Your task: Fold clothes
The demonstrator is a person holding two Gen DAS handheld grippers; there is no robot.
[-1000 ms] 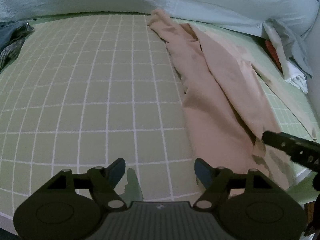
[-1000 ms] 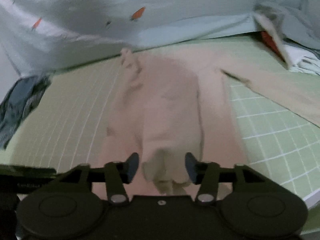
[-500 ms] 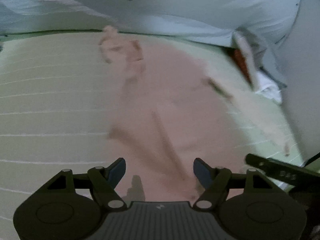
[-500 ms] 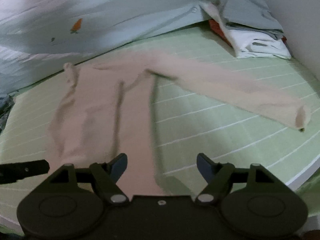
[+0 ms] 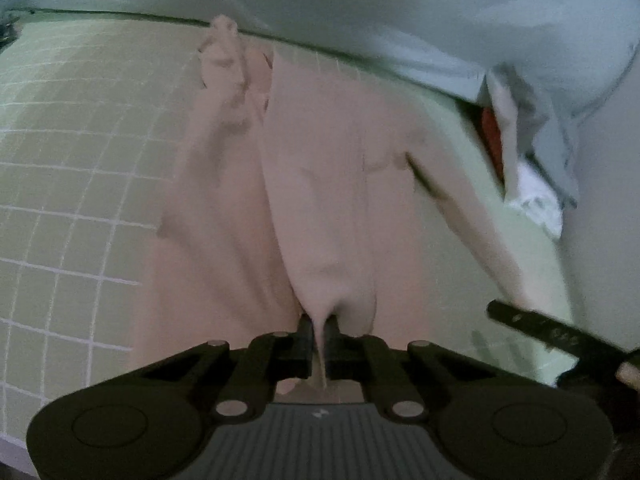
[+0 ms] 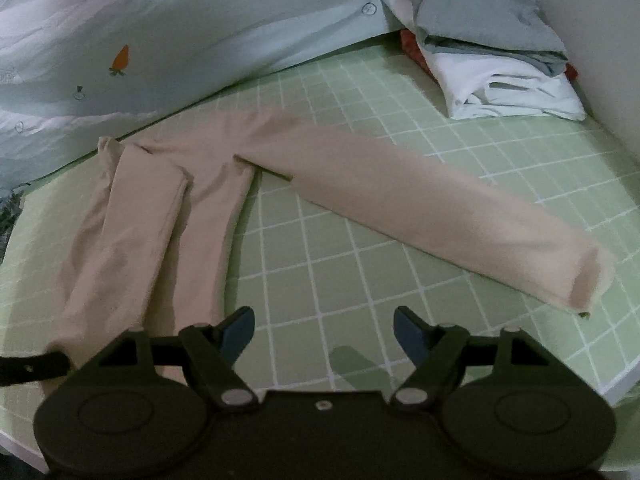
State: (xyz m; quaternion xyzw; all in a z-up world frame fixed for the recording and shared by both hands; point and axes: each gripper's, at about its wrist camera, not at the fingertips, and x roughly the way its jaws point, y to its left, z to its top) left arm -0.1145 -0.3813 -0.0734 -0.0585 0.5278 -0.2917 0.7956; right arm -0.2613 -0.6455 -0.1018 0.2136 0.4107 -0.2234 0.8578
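Green checked mat [image 6: 360, 264] carries your beige leggings [image 6: 400, 196]. Since a moment ago your left gripper [image 5: 319, 334] has pinched shut on their hem; your right gripper [image 6: 324, 328] stays spread apart. No readable writing.

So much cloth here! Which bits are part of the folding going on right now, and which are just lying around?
In the job:
- beige garment, on the green checked sheet
- left gripper, shut on its near edge
- right gripper, open above the sheet

Lying about:
- carrot-print quilt
- pile of clothes in the corner
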